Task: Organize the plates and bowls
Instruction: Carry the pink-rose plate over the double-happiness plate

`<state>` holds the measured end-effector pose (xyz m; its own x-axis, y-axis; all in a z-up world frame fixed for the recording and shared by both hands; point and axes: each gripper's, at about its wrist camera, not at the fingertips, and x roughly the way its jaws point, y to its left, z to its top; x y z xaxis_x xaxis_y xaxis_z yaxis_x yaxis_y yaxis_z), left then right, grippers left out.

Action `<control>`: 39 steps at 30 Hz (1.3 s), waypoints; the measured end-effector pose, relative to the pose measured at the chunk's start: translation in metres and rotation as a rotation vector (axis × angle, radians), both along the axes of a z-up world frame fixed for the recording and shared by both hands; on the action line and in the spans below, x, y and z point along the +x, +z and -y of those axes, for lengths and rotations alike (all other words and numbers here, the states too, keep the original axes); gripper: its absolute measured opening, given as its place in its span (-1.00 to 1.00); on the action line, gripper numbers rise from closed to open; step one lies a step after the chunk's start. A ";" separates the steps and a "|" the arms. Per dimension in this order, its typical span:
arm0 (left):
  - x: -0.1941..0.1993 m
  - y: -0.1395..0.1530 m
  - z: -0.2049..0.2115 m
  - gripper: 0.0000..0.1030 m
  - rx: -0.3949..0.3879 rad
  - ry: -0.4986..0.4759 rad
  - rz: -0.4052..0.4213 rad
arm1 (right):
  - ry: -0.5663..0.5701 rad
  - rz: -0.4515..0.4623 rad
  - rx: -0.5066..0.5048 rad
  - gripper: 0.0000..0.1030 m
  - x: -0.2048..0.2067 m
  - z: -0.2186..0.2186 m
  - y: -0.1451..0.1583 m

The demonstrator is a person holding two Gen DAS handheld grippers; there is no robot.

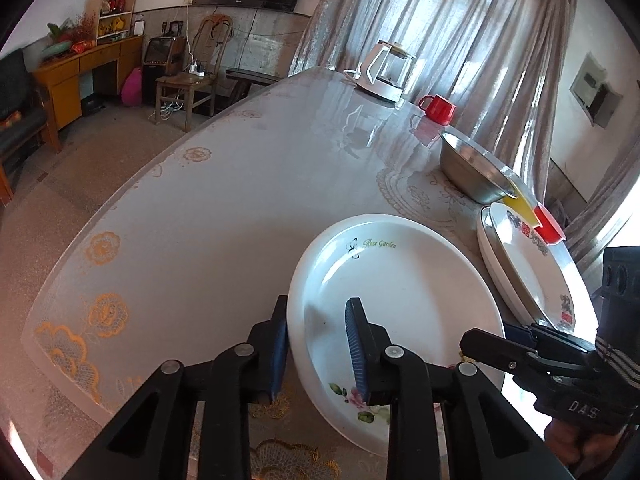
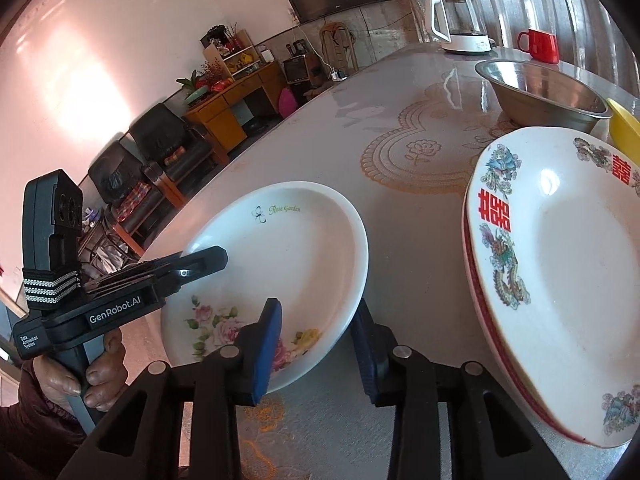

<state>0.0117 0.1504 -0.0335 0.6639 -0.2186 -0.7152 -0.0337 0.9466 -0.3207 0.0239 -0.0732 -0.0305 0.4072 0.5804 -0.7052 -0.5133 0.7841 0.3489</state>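
**Grippers clamp "Rose Garden" plate from both sides**

Left gripper (image 1: 316, 350) and right gripper (image 2: 318, 354), marked "GenRobot.AI", each pinch a rim of the white floral "Rose Garden" plate (image 2: 288, 248), narrowed jaws straddling its edge. It sits on a glossy lace-patterned table (image 1: 208, 216) beside stacked double-happiness plates (image 2: 568, 264), near a steel bowl (image 2: 544, 94).

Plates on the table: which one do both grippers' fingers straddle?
The white Rose Garden plate with pink flowers, lying alone; the plate with red characters tops a stack beside it.

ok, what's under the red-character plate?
Another plate with a red rim band, stacked directly beneath the red-character plate. Only its left edge shows; the rest is covered.
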 end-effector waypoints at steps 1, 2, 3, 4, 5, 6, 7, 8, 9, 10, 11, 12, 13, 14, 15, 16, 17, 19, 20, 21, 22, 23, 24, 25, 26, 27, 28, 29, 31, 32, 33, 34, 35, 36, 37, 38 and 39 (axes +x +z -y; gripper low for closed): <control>-0.001 0.000 -0.001 -0.48 -0.011 0.001 -0.003 | -0.004 0.001 -0.002 -0.33 0.000 0.001 0.001; -0.001 0.000 -0.001 -0.48 -0.017 0.004 -0.005 | -0.009 0.001 -0.004 -0.33 -0.001 0.002 0.001; -0.002 0.000 0.000 -0.48 -0.021 0.009 -0.006 | -0.014 0.001 -0.009 -0.33 -0.001 0.002 0.002; -0.002 0.000 0.001 -0.48 -0.022 0.010 -0.005 | -0.018 0.002 -0.015 -0.33 -0.001 0.002 0.003; -0.003 0.000 0.002 -0.48 -0.023 0.008 -0.003 | -0.020 0.005 -0.018 -0.33 -0.003 0.003 0.003; -0.003 0.000 0.002 -0.48 -0.026 0.007 -0.003 | -0.022 0.008 -0.020 -0.33 -0.002 0.003 0.003; -0.003 0.001 0.002 -0.48 -0.034 0.007 -0.005 | -0.025 0.007 -0.017 -0.33 -0.002 0.005 0.003; -0.004 0.001 0.002 -0.48 -0.046 0.004 -0.008 | -0.028 0.007 -0.010 -0.33 -0.003 0.006 0.004; -0.004 0.001 0.002 -0.48 -0.054 -0.001 -0.007 | -0.034 0.010 -0.003 -0.33 -0.003 0.008 0.006; -0.005 0.002 0.003 -0.48 -0.055 -0.003 -0.007 | -0.040 0.019 -0.001 -0.33 -0.004 0.009 0.008; -0.006 0.002 0.004 -0.48 -0.054 -0.005 -0.008 | -0.044 0.027 0.001 -0.33 -0.005 0.011 0.010; -0.006 0.002 0.006 -0.48 -0.054 -0.009 -0.009 | -0.047 0.030 0.010 -0.33 -0.005 0.013 0.012; -0.006 0.003 0.007 -0.48 -0.055 -0.014 -0.008 | -0.050 0.033 0.020 -0.33 -0.006 0.015 0.015; -0.006 0.003 0.008 -0.48 -0.057 -0.017 -0.008 | -0.053 0.038 0.022 -0.33 -0.005 0.016 0.015; -0.006 0.004 0.010 -0.48 -0.059 -0.020 -0.007 | -0.058 0.042 0.021 -0.33 -0.005 0.017 0.016; -0.006 0.005 0.012 -0.48 -0.060 -0.024 -0.004 | -0.065 0.042 0.020 -0.33 -0.006 0.019 0.016; -0.006 0.007 0.014 -0.48 -0.060 -0.029 0.001 | -0.072 0.045 0.021 -0.33 -0.006 0.021 0.017; -0.005 0.011 0.017 -0.48 -0.060 -0.036 0.008 | -0.087 0.053 0.026 -0.33 -0.008 0.024 0.020; -0.004 0.013 0.019 -0.48 -0.059 -0.041 0.012 | -0.093 0.056 0.031 -0.33 -0.008 0.027 0.021; -0.003 0.015 0.021 -0.48 -0.057 -0.046 0.017 | -0.099 0.060 0.035 -0.33 -0.008 0.030 0.023; -0.001 0.017 0.024 -0.48 -0.054 -0.050 0.023 | -0.108 0.067 0.036 -0.33 -0.008 0.030 0.027; 0.000 0.020 0.027 -0.48 -0.051 -0.055 0.029 | -0.115 0.072 0.038 -0.33 -0.009 0.032 0.028; 0.002 0.023 0.031 -0.48 -0.049 -0.064 0.036 | -0.124 0.078 0.041 -0.33 -0.010 0.035 0.031; 0.004 0.026 0.035 -0.48 -0.048 -0.074 0.042 | -0.134 0.082 0.045 -0.33 -0.010 0.039 0.033; 0.006 0.029 0.039 -0.48 -0.048 -0.083 0.049 | -0.145 0.086 0.049 -0.33 -0.010 0.042 0.035; 0.008 0.033 0.044 -0.48 -0.046 -0.094 0.055 | -0.157 0.091 0.054 -0.33 -0.011 0.046 0.037; 0.011 0.036 0.049 -0.48 -0.044 -0.107 0.062 | -0.170 0.093 0.059 -0.33 -0.011 0.051 0.039; 0.013 0.040 0.053 -0.48 -0.043 -0.118 0.068 | -0.185 0.094 0.065 -0.33 -0.012 0.055 0.040; 0.018 0.046 0.065 -0.48 -0.038 -0.143 0.079 | -0.217 0.099 0.075 -0.33 -0.012 0.066 0.043; 0.021 0.049 0.071 -0.48 -0.034 -0.156 0.085 | -0.234 0.104 0.080 -0.33 -0.013 0.071 0.046; 0.024 0.052 0.077 -0.48 -0.032 -0.168 0.089 | -0.251 0.109 0.085 -0.33 -0.014 0.077 0.048; 0.027 0.054 0.084 -0.48 -0.031 -0.181 0.093 | -0.267 0.116 0.088 -0.33 -0.015 0.083 0.050; 0.031 0.057 0.090 -0.48 -0.029 -0.196 0.095 | -0.284 0.122 0.092 -0.33 -0.016 0.089 0.053; 0.034 0.059 0.096 -0.48 -0.026 -0.209 0.097 | -0.302 0.126 0.094 -0.33 -0.016 0.095 0.055; 0.037 0.060 0.105 -0.48 -0.023 -0.223 0.100 | -0.320 0.131 0.096 -0.33 -0.016 0.101 0.056; 0.040 0.062 0.112 -0.48 -0.022 -0.238 0.102 | -0.338 0.134 0.099 -0.33 -0.017 0.108 0.057; 0.044 0.062 0.120 -0.48 -0.020 -0.251 0.101 | -0.356 0.138 0.101 -0.33 -0.017 0.115 0.058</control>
<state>0.0553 0.0309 0.0288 0.6549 -0.3986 -0.6420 0.2345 0.9148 -0.3288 0.0070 -0.1878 0.0275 0.6823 0.4496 -0.5765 -0.2628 0.8867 0.3805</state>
